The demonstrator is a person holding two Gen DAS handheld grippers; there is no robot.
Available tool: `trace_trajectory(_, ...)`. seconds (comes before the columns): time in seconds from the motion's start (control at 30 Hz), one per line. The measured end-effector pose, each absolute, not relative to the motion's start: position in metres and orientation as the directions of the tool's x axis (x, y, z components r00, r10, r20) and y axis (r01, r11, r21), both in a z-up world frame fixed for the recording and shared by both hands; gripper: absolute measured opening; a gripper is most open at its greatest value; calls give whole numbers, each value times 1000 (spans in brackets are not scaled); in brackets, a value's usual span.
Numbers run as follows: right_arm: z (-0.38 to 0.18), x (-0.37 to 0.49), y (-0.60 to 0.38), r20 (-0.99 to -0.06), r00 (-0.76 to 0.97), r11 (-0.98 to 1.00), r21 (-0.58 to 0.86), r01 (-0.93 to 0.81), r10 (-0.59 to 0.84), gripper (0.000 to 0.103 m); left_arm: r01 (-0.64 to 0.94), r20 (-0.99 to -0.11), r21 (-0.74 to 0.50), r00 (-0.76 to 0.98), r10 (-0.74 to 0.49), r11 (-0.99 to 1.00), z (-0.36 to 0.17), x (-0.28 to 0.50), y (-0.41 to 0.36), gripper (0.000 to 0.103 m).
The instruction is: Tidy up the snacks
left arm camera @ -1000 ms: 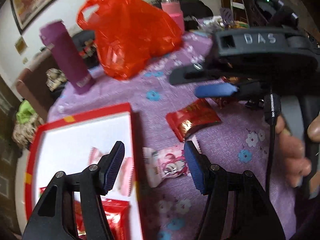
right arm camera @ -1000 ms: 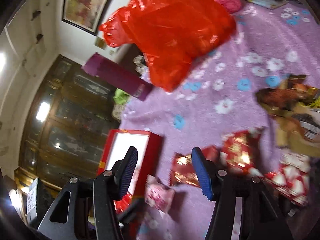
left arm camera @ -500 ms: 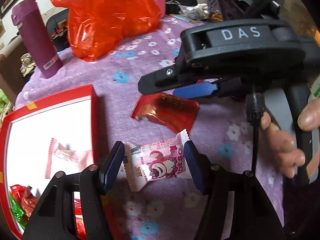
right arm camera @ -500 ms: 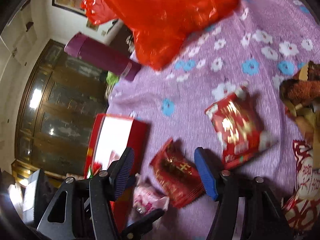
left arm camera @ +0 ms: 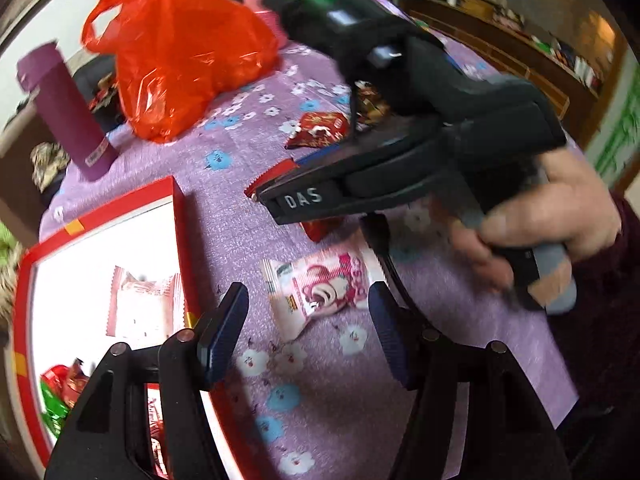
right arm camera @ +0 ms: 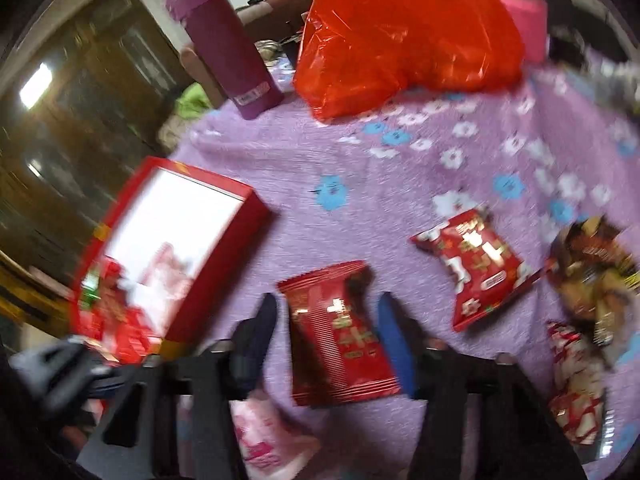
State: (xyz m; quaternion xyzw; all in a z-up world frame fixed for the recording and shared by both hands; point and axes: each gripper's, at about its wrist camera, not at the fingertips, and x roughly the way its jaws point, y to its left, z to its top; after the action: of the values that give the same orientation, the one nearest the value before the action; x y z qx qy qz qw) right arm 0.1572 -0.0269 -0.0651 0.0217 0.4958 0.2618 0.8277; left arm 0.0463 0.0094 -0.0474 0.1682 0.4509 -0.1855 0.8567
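A pink snack packet (left arm camera: 320, 286) lies on the purple flowered cloth between the open fingers of my left gripper (left arm camera: 308, 334). A red box (left arm camera: 100, 292) with a white inside holds several snacks at the left. My right gripper (right arm camera: 332, 344) is open with a dark red snack packet (right arm camera: 340, 336) lying between its fingers; it also shows in the left wrist view (left arm camera: 280, 196). The red box (right arm camera: 176, 248) sits to the left of it, and the pink packet (right arm camera: 264, 440) shows at the bottom.
An orange plastic bag (left arm camera: 176, 52) and a purple flask (left arm camera: 68, 112) stand at the back. Another red packet (right arm camera: 476, 264) and a heap of brown and red-white snacks (right arm camera: 588, 288) lie at the right. A pink bottle (right arm camera: 520, 12) stands behind the bag.
My right gripper has turned and come down around the dark red packet. My left gripper stays around the pink packet, with the view shifted slightly.
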Motion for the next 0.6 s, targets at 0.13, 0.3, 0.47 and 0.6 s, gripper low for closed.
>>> trace_trajectory(0.13,-64,156,-26,-817,397,879,254,-404,418,34,506,-844,150,514,-157,849,-47,51,13,61)
trace_trajectory(0.3,-63,175,-77,-743,339,816,506,-280,577,34,595,-843,184,505,-185,782,-45,58,8,61)
trace_trajectory(0.47,-55,180,-122,-586,323,659,725,-199,743,34,719,-854,232,473,-216,655,-49,64,-5,61)
trace_trajectory(0.6,-60,184,-137,-535,320,599,787,-146,782,34,799,-873,268,438,-215,538,-56,68,-14,61)
